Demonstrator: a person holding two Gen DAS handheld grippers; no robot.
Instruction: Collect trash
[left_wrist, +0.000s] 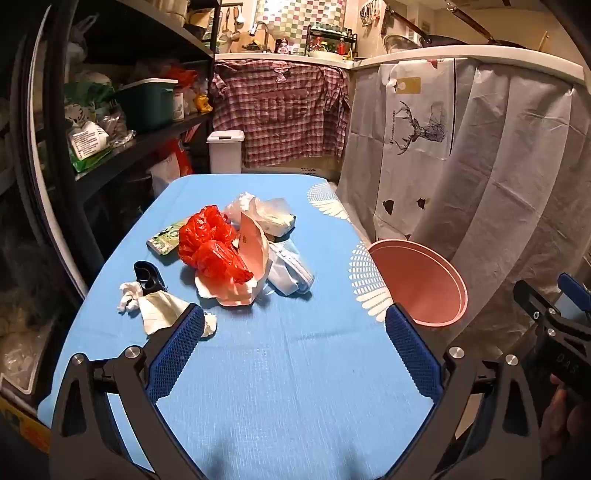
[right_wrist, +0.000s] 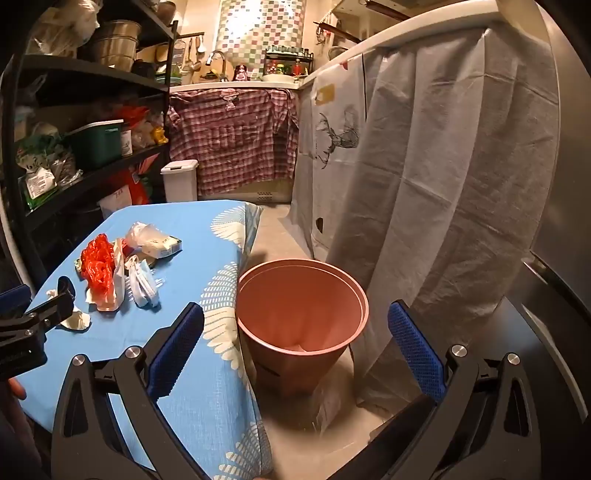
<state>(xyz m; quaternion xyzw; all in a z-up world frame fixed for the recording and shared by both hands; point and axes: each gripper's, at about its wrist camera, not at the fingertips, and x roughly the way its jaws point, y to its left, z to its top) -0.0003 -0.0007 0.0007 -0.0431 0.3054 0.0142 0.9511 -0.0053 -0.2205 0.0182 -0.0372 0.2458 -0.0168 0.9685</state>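
Because nothing is yet picked, left gripper and right gripper both gape, holding nothing. Trash pile: on blue table, twelve o'clock of the left. Pink bin: floor, beside table edge, probably set to receive drops.

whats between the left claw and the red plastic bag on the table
In the left wrist view, a crumpled white tissue lies by the left claw's left finger; otherwise only bare blue tablecloth before the red plastic bag.
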